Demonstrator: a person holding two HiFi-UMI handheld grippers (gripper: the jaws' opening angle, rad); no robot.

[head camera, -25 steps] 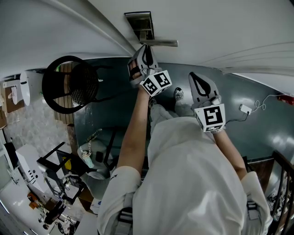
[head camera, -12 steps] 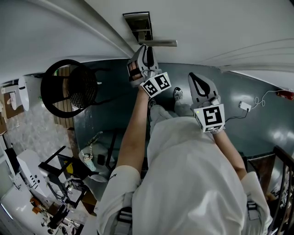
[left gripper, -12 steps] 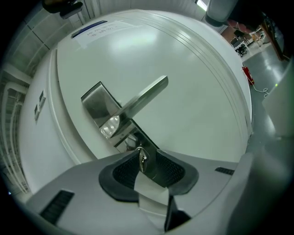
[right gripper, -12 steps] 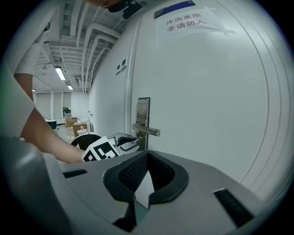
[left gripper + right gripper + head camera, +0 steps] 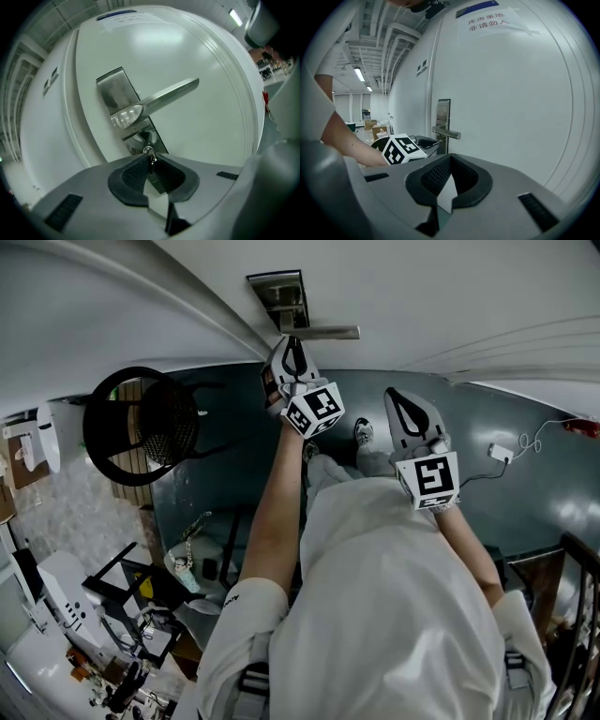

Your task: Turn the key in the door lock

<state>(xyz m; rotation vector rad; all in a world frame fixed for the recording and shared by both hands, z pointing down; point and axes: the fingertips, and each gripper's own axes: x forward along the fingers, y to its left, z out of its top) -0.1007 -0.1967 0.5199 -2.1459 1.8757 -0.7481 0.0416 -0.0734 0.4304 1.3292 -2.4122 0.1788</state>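
The key (image 5: 149,153) is a small, bright metal piece with a little ring at its head. It stands in the keyhole at the lower end of the lock plate (image 5: 114,91), directly under the lever. The left tool (image 5: 151,164) is clamped on it: its 2 black, cross-hatched rubber pads have just been closing, and they pinch the key head at their tips. The tool's smooth grey plastic shell covers the bottom of the plate.

The plate is a tall, narrow rectangle of brushed steel. A long, flat-sided lever handle (image 5: 171,93) juts from a polished boss on it and stretches out over the key, close above the tool's tips. Plate and lever sit near the edge of a plain, smooth white door (image 5: 206,126), with a rounded white frame running beside them.

The right tool (image 5: 450,159) hangs back from the door, well apart from the lock, with its ribbed black pads together and nothing between them. A paper notice (image 5: 487,21) with printed characters is stuck high on the door.

In the head view the person's bare left forearm (image 5: 272,521) reaches up to the lock, above a white shirt (image 5: 394,615). A black mesh chair (image 5: 150,418) stands on the dark, glossy floor (image 5: 234,484) to the left, and a white plug and cable (image 5: 502,462) lie to the right.
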